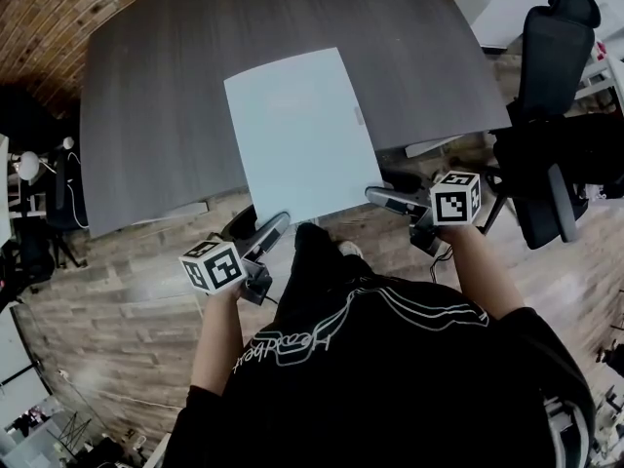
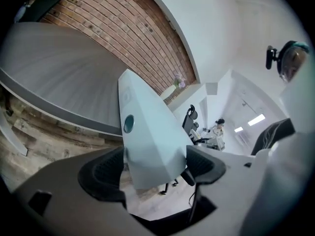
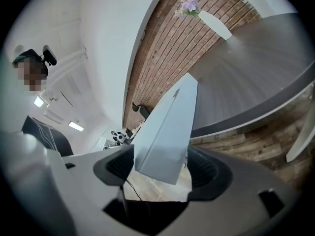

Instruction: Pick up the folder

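Observation:
A pale blue folder [image 1: 302, 135] lies flat on the dark grey table [image 1: 156, 115], its near edge overhanging the table's front. My left gripper [image 1: 261, 224] is at the folder's near left corner and my right gripper [image 1: 382, 191] at its near right corner. In the left gripper view the folder's corner [image 2: 147, 132] sits between the wide-spread jaws of the left gripper [image 2: 155, 168]. The right gripper view shows the other corner [image 3: 170, 127] between the right gripper's [image 3: 160, 168] spread jaws. Neither pair of pads visibly presses on it.
A black office chair [image 1: 556, 115] stands to the right of the table. A white planter with flowers [image 3: 206, 16] sits at the table's far edge by the brick wall. Wooden floor lies below the front edge, where the person in black clothing stands.

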### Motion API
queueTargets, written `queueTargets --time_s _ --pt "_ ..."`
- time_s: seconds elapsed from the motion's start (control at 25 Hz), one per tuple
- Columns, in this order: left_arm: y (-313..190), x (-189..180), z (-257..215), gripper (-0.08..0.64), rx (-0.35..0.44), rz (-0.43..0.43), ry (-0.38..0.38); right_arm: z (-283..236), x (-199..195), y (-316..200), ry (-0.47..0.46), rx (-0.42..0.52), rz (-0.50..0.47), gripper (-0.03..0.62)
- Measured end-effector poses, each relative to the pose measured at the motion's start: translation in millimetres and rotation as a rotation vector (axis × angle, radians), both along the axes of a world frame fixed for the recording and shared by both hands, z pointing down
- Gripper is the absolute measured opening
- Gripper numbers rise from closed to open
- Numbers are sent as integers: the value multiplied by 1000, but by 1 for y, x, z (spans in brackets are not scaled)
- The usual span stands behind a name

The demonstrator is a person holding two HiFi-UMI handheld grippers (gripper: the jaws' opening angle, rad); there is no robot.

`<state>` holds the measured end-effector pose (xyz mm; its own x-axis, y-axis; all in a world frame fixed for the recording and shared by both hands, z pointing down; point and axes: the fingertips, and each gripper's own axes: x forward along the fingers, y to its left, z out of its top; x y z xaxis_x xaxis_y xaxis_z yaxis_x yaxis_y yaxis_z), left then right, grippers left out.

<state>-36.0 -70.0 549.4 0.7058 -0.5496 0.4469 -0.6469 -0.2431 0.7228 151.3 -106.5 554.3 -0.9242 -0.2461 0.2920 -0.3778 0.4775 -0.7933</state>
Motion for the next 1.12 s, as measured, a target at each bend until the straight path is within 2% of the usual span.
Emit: queueTargets --time_s 0.12,0.36,1.12 --pt "-1 2 3 371 -3 21 32 5 -2 0 -40 -32 11 288" --pt "0 3 5 370 10 57 40 6 -3 0 -119 -70 33 287" --pt "-3 -2 0 370 20 23 50 -1 -7 -1 -75 -31 24 287"
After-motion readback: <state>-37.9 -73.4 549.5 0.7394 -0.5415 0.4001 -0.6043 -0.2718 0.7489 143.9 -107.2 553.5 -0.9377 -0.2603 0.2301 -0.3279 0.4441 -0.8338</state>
